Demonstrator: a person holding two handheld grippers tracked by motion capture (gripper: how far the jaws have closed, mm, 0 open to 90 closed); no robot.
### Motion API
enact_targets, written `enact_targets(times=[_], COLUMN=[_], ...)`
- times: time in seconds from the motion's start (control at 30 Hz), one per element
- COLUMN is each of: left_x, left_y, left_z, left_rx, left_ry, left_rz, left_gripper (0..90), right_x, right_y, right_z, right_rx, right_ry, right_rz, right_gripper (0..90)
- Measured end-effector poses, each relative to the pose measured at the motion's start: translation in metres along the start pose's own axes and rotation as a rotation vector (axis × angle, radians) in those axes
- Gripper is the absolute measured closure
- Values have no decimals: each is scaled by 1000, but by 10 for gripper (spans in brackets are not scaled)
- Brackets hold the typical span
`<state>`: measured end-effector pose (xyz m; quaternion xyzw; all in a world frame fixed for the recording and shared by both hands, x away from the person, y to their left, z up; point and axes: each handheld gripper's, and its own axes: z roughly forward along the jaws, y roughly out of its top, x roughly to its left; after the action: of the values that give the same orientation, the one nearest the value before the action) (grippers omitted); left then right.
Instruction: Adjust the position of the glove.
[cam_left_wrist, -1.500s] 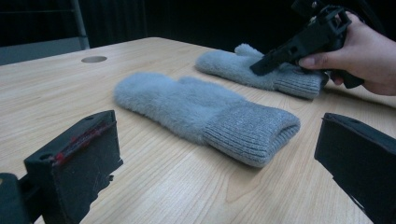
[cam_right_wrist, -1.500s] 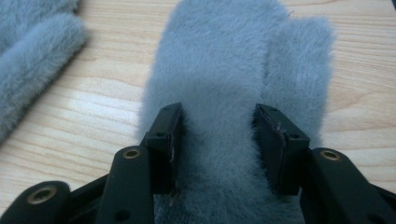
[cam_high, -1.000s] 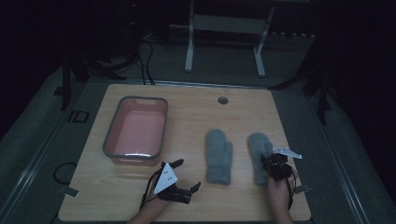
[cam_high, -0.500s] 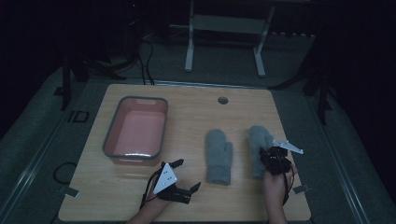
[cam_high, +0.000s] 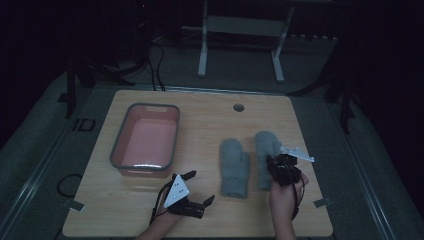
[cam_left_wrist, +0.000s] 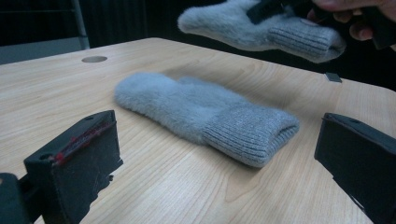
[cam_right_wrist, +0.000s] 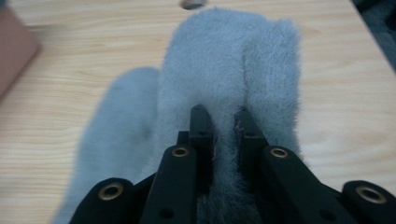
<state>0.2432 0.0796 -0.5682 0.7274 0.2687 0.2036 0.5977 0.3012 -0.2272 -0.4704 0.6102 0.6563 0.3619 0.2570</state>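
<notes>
Wooden table (cam_high: 210, 115): fills the frame's centre. Pink bin with grey rim (cam_high: 146, 141): left of centre. Grey mitten (cam_high: 235, 167), flat, just right of centre. Second grey mitten (cam_high: 264, 145): lifted off the wood, pinched in my right gripper (cam_high: 276, 169), lower right. My left gripper (cam_high: 200, 187): lower centre, jaws spread wide, holding nothing.

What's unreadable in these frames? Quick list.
- Held mitten: its cuff is hidden behind the right gripper in the right gripper view.
- Pink tub: its contents are too dim to tell in the high view.
- Left gripper: its body is cut off by the bottom edge of the left gripper view.
- Room behind the table: too dark.
</notes>
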Motion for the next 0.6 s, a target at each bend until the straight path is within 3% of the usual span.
enact_targets(times=[0.2, 0.6], left_x=[0, 0], left_y=[0, 0], left_z=[-1, -1], left_rx=[1, 1], left_ry=[4, 16], left_rz=[3, 1], left_gripper=[4, 4], right_x=[31, 67], right_y=[5, -12], right_z=[6, 21], right_rx=[-5, 52], right_ry=[59, 123], right_rz=[-11, 26], right_gripper=[811, 811])
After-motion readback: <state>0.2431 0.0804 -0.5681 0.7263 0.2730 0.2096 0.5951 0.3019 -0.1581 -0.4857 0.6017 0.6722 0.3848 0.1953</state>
